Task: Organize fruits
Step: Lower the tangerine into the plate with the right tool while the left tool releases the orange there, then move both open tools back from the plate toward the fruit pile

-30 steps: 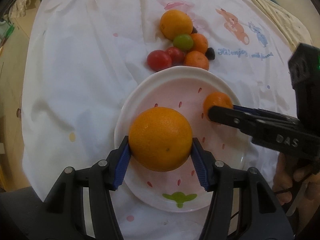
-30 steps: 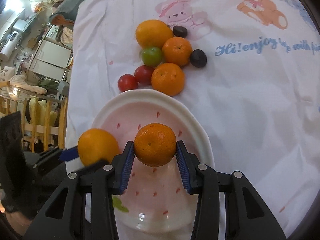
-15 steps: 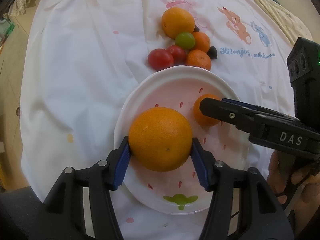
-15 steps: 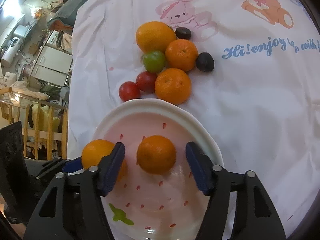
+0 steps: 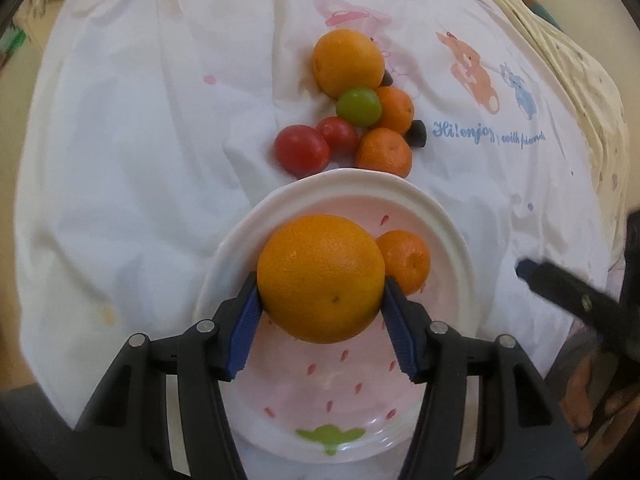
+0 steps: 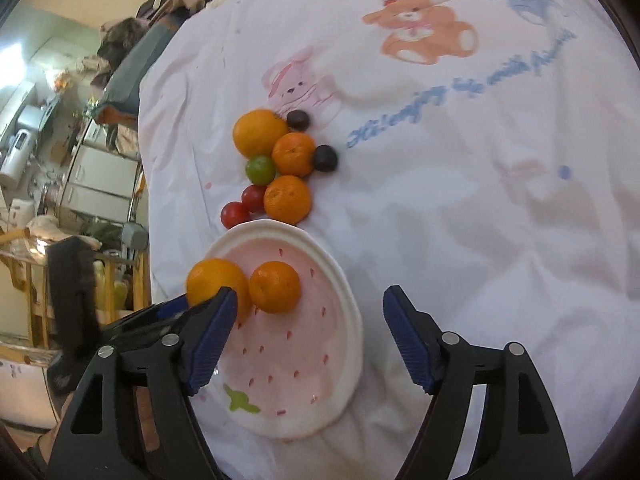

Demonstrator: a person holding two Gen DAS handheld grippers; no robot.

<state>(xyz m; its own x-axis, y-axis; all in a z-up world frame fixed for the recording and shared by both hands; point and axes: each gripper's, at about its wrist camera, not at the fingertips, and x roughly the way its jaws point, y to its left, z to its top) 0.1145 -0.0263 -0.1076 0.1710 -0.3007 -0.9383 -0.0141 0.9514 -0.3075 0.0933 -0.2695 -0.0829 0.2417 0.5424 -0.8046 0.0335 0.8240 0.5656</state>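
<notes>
My left gripper (image 5: 320,304) is shut on a large orange (image 5: 320,278) and holds it over the pink strawberry-print plate (image 5: 448,216). A small mandarin (image 5: 406,260) lies on the plate beside it, also in the right wrist view (image 6: 274,287). My right gripper (image 6: 306,338) is open and empty, pulled back above the plate's (image 6: 352,320) right rim. The held orange (image 6: 214,282) shows at the plate's left. A pile of fruit lies beyond the plate: another large orange (image 5: 347,62), two mandarins (image 5: 385,152), a green fruit (image 5: 358,106), two red tomatoes (image 5: 302,149) and two dark plums (image 6: 325,158).
A white cloth with cartoon animals and blue lettering (image 6: 452,92) covers the table. The table's left edge drops off to room furniture (image 6: 100,184). The right gripper's black body (image 5: 580,300) shows at the right of the left wrist view.
My right gripper opened, left the small mandarin on the plate and drew back to the right. My left gripper still holds the large orange over the plate.
</notes>
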